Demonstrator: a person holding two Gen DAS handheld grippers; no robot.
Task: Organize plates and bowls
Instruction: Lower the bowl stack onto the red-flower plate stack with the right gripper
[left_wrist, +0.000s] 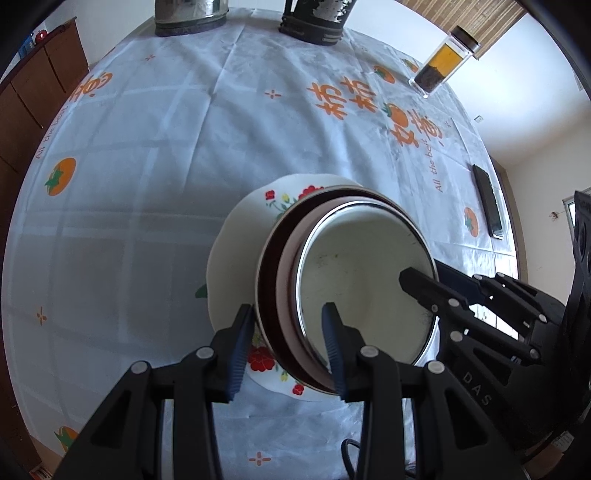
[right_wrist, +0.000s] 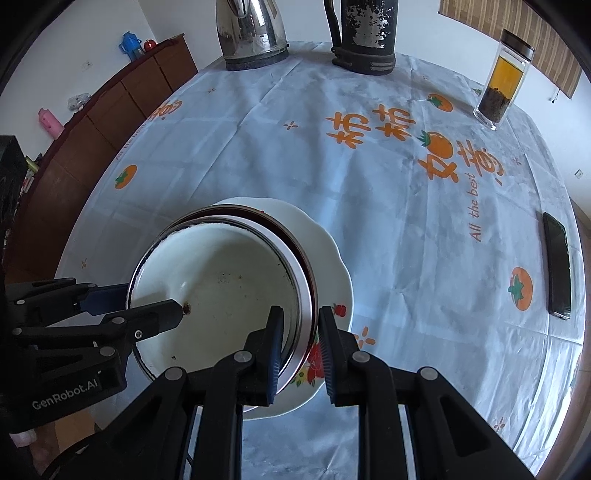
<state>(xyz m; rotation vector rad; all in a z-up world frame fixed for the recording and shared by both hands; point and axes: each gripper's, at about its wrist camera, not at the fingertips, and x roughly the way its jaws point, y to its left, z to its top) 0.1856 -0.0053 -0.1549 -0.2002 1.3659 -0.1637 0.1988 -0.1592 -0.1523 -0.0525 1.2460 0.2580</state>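
A white enamel bowl (left_wrist: 362, 266) (right_wrist: 221, 280) with a metal rim sits nested in a dark red bowl (left_wrist: 266, 295) (right_wrist: 309, 266). Both are over a white floral plate (left_wrist: 232, 258) (right_wrist: 332, 258) on the tablecloth. My left gripper (left_wrist: 288, 350) straddles the near rims in the left wrist view, one pad outside the dark bowl and one inside the enamel bowl, shut on them. My right gripper (right_wrist: 300, 350) clamps the opposite rims the same way. Each gripper also shows in the other's view, the right gripper (left_wrist: 424, 273) and the left gripper (right_wrist: 153, 301). Whether the bowls rest on the plate is hidden.
At the table's far edge stand a steel kettle (right_wrist: 251, 37), a worn dark flask (right_wrist: 365, 37) and a glass tea bottle (right_wrist: 502, 81). A black phone (right_wrist: 557, 266) lies near the right edge. A wooden cabinet (right_wrist: 110, 110) runs along the left wall.
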